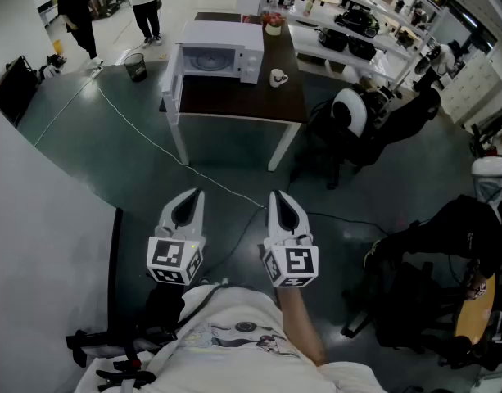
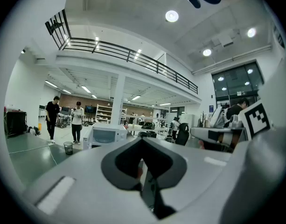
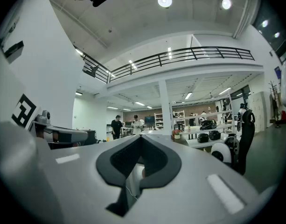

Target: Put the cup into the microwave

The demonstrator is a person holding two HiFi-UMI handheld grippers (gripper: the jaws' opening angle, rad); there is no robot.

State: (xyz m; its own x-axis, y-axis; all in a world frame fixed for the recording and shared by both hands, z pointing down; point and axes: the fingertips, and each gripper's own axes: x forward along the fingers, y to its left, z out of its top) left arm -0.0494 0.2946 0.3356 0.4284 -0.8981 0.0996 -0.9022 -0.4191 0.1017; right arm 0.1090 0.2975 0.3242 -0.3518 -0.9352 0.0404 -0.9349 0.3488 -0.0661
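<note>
My left gripper point(image 1: 195, 196) and right gripper point(image 1: 278, 197) are closed, empty; a cable point(image 1: 146, 136) crosses the floor between them and the table point(image 1: 251, 98) bearing cup point(image 1: 278, 77) and microwave point(image 1: 219, 51).

Dark green floor point(image 1: 70, 113), white wall point(image 1: 38, 244) left, dark-topped table point(image 1: 242, 97), white shelving point(image 1: 312, 46) behind, round ceiling lights point(image 2: 171, 16), balcony railing point(image 2: 129, 55).

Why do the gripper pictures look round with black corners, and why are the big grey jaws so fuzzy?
Left gripper view: the wide-angle lens curves the balcony railing and darkens the corners; the left gripper is too near, so blurry. Right gripper view: same bending, right gripper soft, ceiling lamp glaring white. Head view: sharper, though the microwave looks small.
</note>
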